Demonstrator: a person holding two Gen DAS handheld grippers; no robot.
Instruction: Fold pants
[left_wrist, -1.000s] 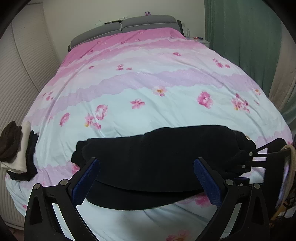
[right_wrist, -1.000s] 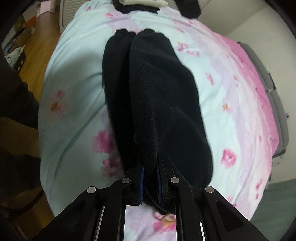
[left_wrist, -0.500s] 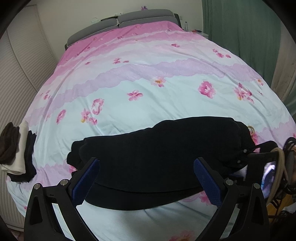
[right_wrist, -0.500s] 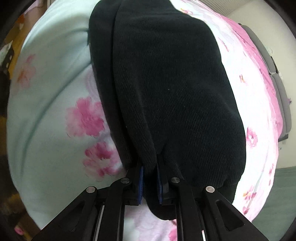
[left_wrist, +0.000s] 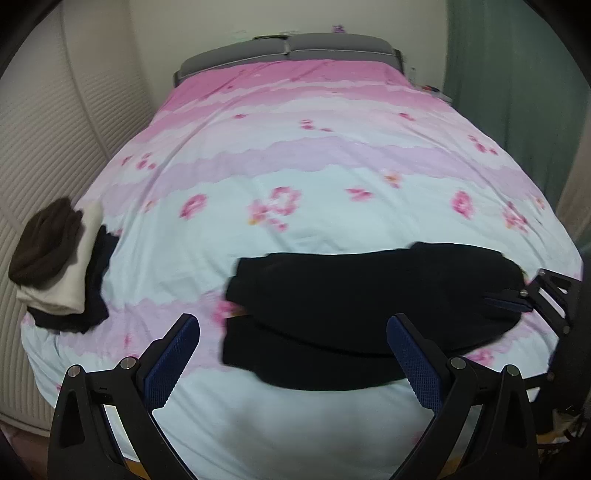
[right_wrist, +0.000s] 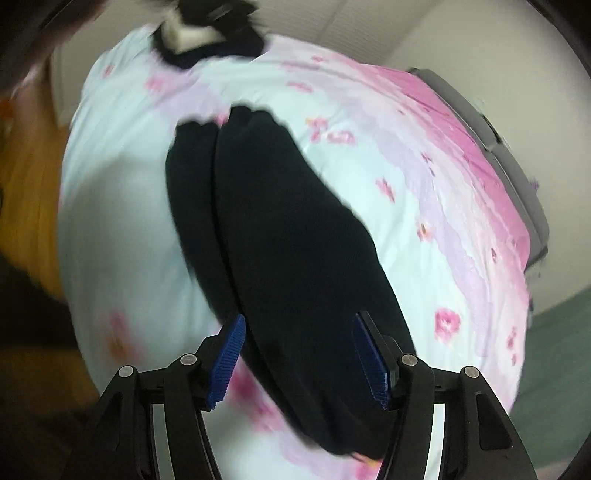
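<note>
Black pants lie folded lengthwise on the flowered bedspread, one leg on top of the other. In the left wrist view my left gripper hangs open above the near edge of the pants, nothing between its blue pads. The right gripper shows at the right end of the pants. In the right wrist view the pants stretch away from my right gripper, whose jaws are opening; its blue pads stand apart above the cloth and do not press on it.
A pile of folded clothes, brown, cream and black, sits at the bed's left edge. A grey headboard is at the far end, a green curtain on the right and a wooden floor beside the bed.
My right gripper has let go of the pants' end and opened, lifting away. The left gripper has shifted left, so the pants now sit toward the right of its view.
</note>
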